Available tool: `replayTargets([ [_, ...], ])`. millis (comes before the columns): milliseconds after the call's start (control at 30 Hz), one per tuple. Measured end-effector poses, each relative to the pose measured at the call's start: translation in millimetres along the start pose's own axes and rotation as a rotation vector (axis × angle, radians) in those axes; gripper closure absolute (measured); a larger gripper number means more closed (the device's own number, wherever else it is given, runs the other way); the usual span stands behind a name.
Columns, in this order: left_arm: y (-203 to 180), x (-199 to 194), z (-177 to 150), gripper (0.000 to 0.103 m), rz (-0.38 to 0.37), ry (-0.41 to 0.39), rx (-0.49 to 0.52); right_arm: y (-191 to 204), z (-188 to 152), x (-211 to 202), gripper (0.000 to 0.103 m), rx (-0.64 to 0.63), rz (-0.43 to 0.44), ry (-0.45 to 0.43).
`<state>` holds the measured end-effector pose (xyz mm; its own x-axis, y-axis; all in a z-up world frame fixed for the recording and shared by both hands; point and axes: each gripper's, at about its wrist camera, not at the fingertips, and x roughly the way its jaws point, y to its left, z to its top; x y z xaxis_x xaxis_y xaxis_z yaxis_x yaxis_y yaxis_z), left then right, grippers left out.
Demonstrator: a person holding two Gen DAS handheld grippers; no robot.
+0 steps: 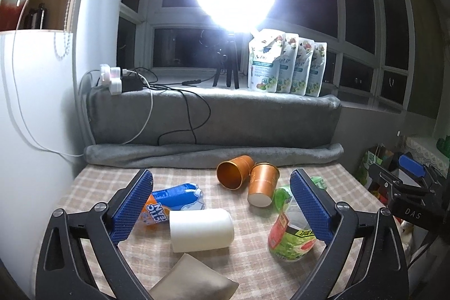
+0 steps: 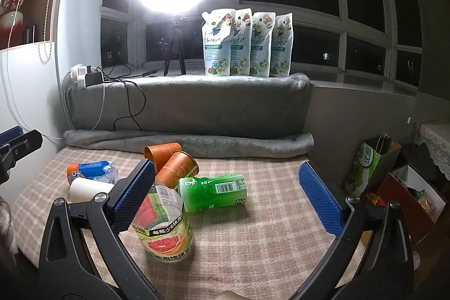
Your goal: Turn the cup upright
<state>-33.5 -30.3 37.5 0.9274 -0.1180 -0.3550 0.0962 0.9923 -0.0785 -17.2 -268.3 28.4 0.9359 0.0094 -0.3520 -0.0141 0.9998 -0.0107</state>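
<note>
Cup [image 1: 201, 230] white, ribbed, lying on side, mouth hidden.

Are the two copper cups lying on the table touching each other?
Touching. In the left wrist view the open-mouthed copper cup leans against the other copper cup with no gap between their sides; the right wrist view shows them overlapping too.

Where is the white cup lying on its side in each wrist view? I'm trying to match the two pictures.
Left wrist view: the white cup lies low in the centre, between the open left gripper fingers.
Right wrist view: the white cup is at the left, partly hidden behind the right gripper left finger.
Shared landmark: the two orange cups, behind it.
</note>
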Motion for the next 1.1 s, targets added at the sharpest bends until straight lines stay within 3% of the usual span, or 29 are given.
replayTargets([
  [1100, -0.3, 0.0, -0.3, 0.005, 0.014, -0.007, 0.002, -5.8, -4.8, 3.5, 0.000, 0.008, -0.006, 0.021],
])
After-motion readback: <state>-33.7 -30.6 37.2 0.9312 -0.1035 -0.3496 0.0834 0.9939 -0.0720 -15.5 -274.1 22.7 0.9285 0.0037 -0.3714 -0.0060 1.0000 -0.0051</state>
